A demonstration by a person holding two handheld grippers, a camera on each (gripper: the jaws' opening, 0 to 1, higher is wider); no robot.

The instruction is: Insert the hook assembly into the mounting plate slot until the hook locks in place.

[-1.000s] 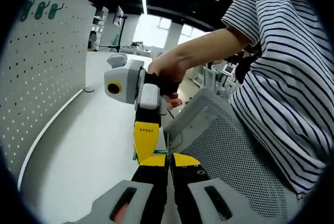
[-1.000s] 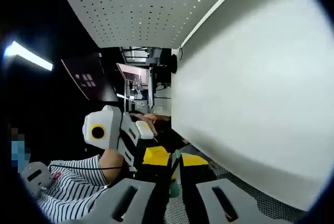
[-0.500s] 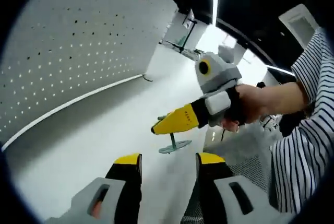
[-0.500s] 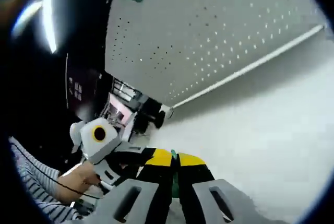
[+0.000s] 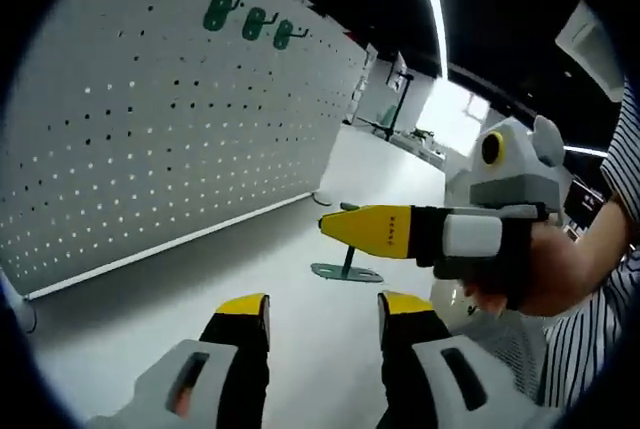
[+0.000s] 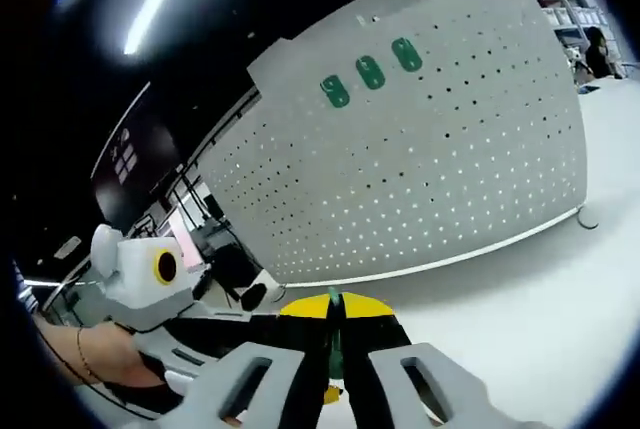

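A green hook assembly [image 5: 345,270], a thin stem on a flat foot, hangs under the yellow jaws of my right gripper [image 5: 332,223], which reaches in from the right and is shut on it. My left gripper [image 5: 325,305] stands open below it with nothing between its jaws. In the right gripper view, my right gripper [image 6: 333,307] is shut on the green hook assembly [image 6: 334,334], seen as a thin edge. The white pegboard mounting plate [image 5: 130,149] stands upright at the left, some way ahead of both grippers, and appears as the pegboard mounting plate [image 6: 430,169] ahead.
Three green hooks [image 5: 250,21] sit in a row near the pegboard's top, the same green hooks [image 6: 370,73] in the right gripper view. The white table [image 5: 200,289] runs beneath. A person's hand [image 5: 545,274] holds the right gripper. The left gripper's grey body [image 6: 140,269] is at lower left.
My left gripper has opened and let go of the hook assembly, which stays in the shut right gripper. Both views have swung toward the pegboard.
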